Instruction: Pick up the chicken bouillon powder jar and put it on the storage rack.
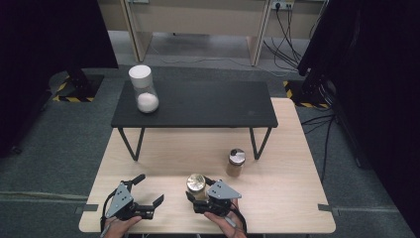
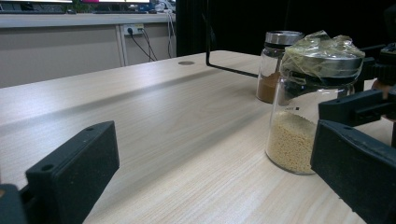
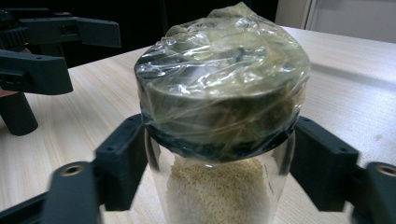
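Observation:
A glass jar of yellow grains (image 1: 195,183), its lid wrapped in clear film, stands on the light wooden table (image 1: 282,198) near the front edge. My right gripper (image 1: 197,195) is shut on the jar (image 3: 219,186), with the pads (image 3: 121,163) pressed against the glass just under the lid. My left gripper (image 1: 147,191) rests to the left of it, open, with nothing between its jaws. From the left gripper view (image 2: 212,186) the jar (image 2: 299,135) stands upright beyond the right jaw.
A smaller jar of brown powder (image 1: 236,162) with a metal lid stands behind and to the right of the held jar. A low black table (image 1: 208,106) sits at the back of the wooden one, carrying a white-lidded jar of white powder (image 1: 143,89).

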Tool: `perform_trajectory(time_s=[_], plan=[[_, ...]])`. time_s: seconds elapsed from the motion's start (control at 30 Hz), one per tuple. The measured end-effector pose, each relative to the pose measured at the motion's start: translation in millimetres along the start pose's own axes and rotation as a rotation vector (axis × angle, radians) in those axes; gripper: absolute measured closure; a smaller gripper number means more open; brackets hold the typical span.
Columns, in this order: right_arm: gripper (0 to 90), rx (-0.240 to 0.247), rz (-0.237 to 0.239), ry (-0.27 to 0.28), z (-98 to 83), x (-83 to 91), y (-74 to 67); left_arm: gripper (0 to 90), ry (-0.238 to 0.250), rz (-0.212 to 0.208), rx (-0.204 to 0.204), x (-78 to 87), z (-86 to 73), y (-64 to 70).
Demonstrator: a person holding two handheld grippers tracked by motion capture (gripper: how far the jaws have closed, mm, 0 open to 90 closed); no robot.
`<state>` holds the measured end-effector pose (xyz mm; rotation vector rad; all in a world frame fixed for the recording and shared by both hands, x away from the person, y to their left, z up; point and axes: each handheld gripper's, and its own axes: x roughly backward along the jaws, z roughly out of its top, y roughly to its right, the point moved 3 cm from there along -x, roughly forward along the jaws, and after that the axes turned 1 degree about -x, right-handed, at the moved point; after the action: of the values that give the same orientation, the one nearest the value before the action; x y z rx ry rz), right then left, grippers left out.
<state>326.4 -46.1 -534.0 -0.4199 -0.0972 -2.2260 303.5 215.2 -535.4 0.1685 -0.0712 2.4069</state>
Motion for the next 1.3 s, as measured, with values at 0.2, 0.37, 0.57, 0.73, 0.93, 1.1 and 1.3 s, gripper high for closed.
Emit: perform_trajectory(time_s=[0.2, 0.37, 0.57, 0.73, 0.93, 1.1, 1.3], plan=[[30.1, 0.006, -0.009, -0.003, 1.3, 0.3, -1.2, 0.8, 0.0, 0.0, 0.0, 0.0, 0.0, 0.0], [30.2, 0.011, -0.024, 0.0, 2.7, 1.6, 0.8, 0.7, 0.0, -0.001, -0.001, -0.1, 0.0, 0.1], [30.3, 0.006, -0.028, 0.017, 10.4, 6.2, 3.6, 0.8, -0.001, -0.002, -0.002, -0.2, 0.0, 0.4], [30.3, 0.016, -0.026, 0.01, 18.4, 7.4, 4.2, 0.8, -0.002, -0.003, -0.003, -0.4, 0.1, 0.8], [30.3, 0.019, -0.024, 0.014, 24.5, 7.3, 4.6, 0.8, -0.001, -0.003, -0.003, -0.3, 0.0, 0.8], [30.3, 0.016, -0.021, 0.015, 27.8, 7.9, 4.8, 0.8, -0.002, -0.003, -0.002, -0.4, 0.0, 0.6], [30.4, 0.018, -0.018, 0.005, 30.6, 9.1, 6.3, 0.8, -0.003, -0.004, -0.002, -0.4, 0.1, 0.6]])
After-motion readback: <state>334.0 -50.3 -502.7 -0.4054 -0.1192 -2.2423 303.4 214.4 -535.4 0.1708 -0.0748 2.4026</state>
